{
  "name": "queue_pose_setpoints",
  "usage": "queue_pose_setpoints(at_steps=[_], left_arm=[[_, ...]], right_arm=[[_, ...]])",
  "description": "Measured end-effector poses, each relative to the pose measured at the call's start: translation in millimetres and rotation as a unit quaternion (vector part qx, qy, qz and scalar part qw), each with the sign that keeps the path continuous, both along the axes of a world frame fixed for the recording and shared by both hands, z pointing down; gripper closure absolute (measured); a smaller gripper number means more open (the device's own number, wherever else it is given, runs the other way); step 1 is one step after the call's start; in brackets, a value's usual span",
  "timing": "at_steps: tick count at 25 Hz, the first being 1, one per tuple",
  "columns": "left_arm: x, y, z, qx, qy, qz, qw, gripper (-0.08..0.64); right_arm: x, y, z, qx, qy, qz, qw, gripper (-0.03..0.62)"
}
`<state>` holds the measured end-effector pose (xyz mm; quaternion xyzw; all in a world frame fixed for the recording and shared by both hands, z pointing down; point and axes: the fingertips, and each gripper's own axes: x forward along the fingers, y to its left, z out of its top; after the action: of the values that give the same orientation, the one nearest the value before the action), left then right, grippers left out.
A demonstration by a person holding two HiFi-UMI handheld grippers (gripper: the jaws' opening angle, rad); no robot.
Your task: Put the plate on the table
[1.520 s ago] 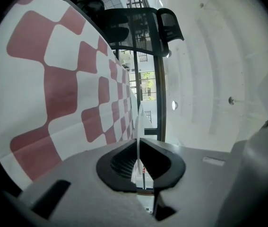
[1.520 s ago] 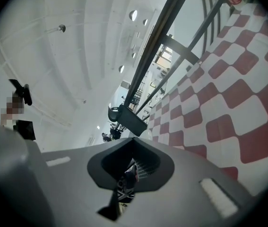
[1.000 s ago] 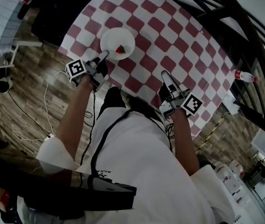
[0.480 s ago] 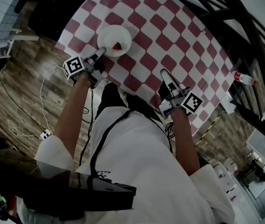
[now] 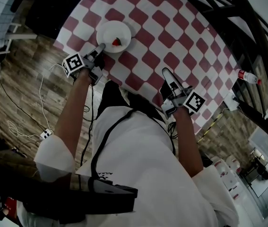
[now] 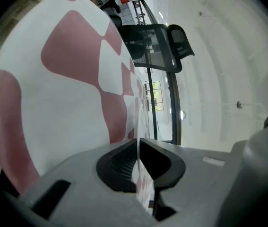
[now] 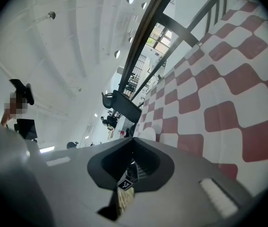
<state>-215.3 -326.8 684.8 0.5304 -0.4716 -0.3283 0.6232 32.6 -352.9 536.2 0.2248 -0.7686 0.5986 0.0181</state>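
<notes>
— Head view?
— Round white plate (image 5: 113, 36), a red morsel (image 5: 117, 42) on it, at the near edge of the red-and-white checked tablecloth (image 5: 171, 37). The left gripper (image 5: 101, 47) pinches its rim.
— Left gripper view?
— Grey ribbed jaws clamped on that thin white rim.
— Right gripper view?
— The right gripper (image 7: 133, 138) is closed and empty, low over the tablecloth.
</notes>
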Motion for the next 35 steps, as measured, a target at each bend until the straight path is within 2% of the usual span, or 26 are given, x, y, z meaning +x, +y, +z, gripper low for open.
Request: queue_pose_setpoints(at_steps=[5,25,35], left_arm=[[0,-4,0,0.003,0.002,0.005,1.0000,0.537],[4,3,10,-0.035,-0.014,0.020,0.9991,0.537],[5,4,14,-0.075,-0.017,0.026,0.9967,0.534]], right_arm=[[-3,1,0,-0.001,0.000,0.001,1.000,0.584],[-28,11,14,0.006,0.004,-0.019,1.000,0.584],[-36,11,11,0.002,-0.004,-0.017,1.000,0.584]])
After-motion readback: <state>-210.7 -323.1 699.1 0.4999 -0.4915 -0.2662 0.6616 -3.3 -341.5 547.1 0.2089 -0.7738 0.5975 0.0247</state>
